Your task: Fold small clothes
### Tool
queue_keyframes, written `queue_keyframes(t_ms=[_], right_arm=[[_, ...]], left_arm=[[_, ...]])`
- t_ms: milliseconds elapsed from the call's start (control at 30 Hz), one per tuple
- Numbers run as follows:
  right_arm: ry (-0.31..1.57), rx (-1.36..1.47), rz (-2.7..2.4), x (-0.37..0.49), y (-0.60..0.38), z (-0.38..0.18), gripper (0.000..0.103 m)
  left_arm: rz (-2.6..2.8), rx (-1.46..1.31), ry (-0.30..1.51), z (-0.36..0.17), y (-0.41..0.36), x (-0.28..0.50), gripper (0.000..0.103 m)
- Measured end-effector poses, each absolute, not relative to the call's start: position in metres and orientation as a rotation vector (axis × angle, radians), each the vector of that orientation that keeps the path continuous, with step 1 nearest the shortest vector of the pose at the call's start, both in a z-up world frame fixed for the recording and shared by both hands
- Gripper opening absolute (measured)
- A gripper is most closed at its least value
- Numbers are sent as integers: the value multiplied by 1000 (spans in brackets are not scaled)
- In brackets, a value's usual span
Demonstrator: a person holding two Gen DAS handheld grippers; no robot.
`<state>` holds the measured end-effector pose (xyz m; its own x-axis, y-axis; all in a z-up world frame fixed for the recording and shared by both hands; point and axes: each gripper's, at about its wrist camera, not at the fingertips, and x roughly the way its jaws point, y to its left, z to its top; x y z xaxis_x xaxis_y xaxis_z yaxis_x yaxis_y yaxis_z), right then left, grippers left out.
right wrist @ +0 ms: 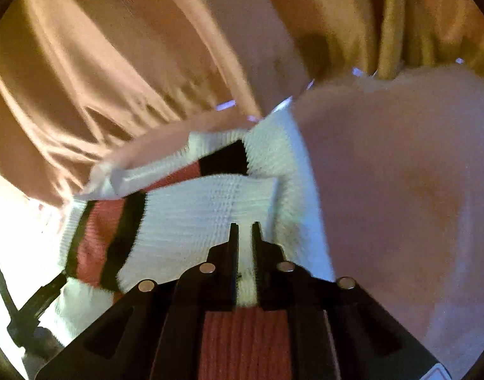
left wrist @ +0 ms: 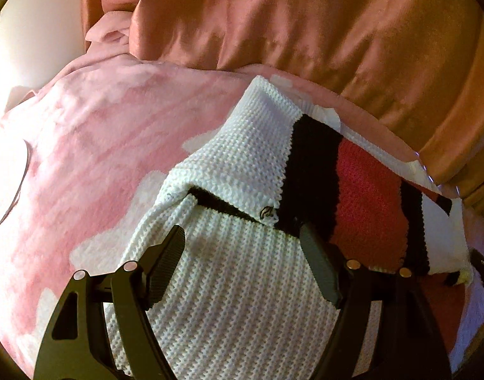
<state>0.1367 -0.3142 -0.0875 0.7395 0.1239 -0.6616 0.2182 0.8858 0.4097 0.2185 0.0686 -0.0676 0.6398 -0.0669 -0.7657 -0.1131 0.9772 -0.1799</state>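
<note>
Knit sweater blurred, hem cropped

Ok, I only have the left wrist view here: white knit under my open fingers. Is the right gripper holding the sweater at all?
Observer: Yes. The right gripper is shut on a white fold of the sweater.
Operator: Which part is it lifting?
Observer: A white section with a red band edged in black; it is folded over the rest of the knit.
Operator: Can you see my left gripper from there?
Observer: Only a dark piece at the lower left edge of the right wrist view, probably the left gripper. In its own view its jaws stand open over the knit.
</note>
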Motion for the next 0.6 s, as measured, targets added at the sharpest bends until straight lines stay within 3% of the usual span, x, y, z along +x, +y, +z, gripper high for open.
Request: queue_keyframes(t_ms=[133, 233, 333, 600], right_arm=[[755, 430, -74, 75, -315, -77, 25], [787, 380, -88, 27, -311, -83, 28], [827, 347, -103, -21, -307, -94, 40], [884, 374, -33, -69, -300, -117, 42]], left_arm=[[32, -201, 888, -67, 69, 212, 73], [14, -207, 891, -58, 71, 194, 73], [-24, -242, 909, -52, 79, 160, 81], [20, -169, 940, -44, 108, 94, 82]])
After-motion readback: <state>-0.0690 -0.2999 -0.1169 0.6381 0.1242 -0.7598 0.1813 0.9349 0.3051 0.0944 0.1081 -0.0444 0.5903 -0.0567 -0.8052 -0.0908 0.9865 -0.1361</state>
